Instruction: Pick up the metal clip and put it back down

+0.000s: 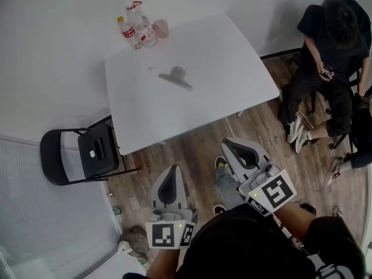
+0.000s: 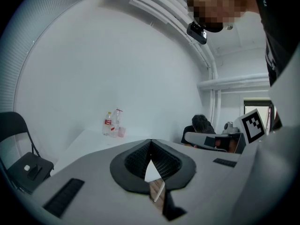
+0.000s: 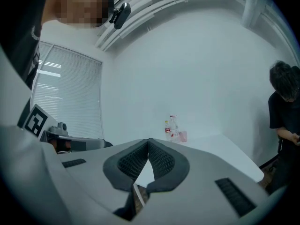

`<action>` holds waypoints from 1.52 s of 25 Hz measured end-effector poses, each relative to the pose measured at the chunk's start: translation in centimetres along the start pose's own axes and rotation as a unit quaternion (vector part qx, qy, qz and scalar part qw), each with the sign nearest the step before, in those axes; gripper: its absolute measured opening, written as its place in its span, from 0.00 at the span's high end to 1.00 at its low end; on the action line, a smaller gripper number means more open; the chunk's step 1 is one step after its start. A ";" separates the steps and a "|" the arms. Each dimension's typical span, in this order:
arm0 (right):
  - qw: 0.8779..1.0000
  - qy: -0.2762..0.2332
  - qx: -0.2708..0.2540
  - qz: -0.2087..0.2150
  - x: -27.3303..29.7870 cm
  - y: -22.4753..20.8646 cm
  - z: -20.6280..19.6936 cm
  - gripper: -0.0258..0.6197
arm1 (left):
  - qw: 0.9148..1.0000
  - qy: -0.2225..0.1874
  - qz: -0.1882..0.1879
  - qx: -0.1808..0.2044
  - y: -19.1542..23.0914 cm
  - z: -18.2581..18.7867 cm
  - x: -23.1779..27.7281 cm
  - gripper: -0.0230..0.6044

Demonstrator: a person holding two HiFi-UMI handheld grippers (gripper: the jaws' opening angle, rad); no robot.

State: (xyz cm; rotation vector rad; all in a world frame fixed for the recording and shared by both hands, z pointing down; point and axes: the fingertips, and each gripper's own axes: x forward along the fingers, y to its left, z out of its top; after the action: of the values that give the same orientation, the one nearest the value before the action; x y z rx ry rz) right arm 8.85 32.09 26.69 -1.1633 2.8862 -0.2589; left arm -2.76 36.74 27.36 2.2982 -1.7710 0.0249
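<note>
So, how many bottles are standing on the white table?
2: a small bottle and a taller bottle, side by side at the table's far corner, beside the pink cup.

Left of our left gripper (image 2: pixel 151 141) the edge cuts off the chair (image 2: pixel 21 165); beyond it we cannot read the bottles' (image 2: pixel 112 123) labels.

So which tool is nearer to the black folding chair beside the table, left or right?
Left. The left tool hangs just right of the black folding chair in the head view; the right tool is farther right, beyond the left one.
</note>
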 end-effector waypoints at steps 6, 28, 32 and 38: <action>1.000 0.003 0.006 0.011 2.4 -2.7 0.6 0.93 | 1.000 0.005 0.013 0.003 0.6 1.0 3.0 0.94; 0.999 0.010 0.014 0.037 8.5 -13.5 3.1 0.93 | 0.999 0.011 0.029 0.009 1.2 3.0 14.0 0.94; 0.998 0.017 0.038 0.037 8.3 -15.5 3.1 0.93 | 0.999 0.016 0.028 0.011 0.4 2.9 14.8 0.94; 0.998 0.017 0.037 0.042 8.7 -16.8 3.7 0.93 | 0.999 0.018 0.033 0.018 0.0 3.5 15.7 0.94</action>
State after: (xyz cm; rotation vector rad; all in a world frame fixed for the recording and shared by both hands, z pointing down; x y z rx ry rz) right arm 14.43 13.64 26.09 -1.0330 2.9185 -0.3821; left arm 0.95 21.09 26.44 2.2476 -1.8423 0.1099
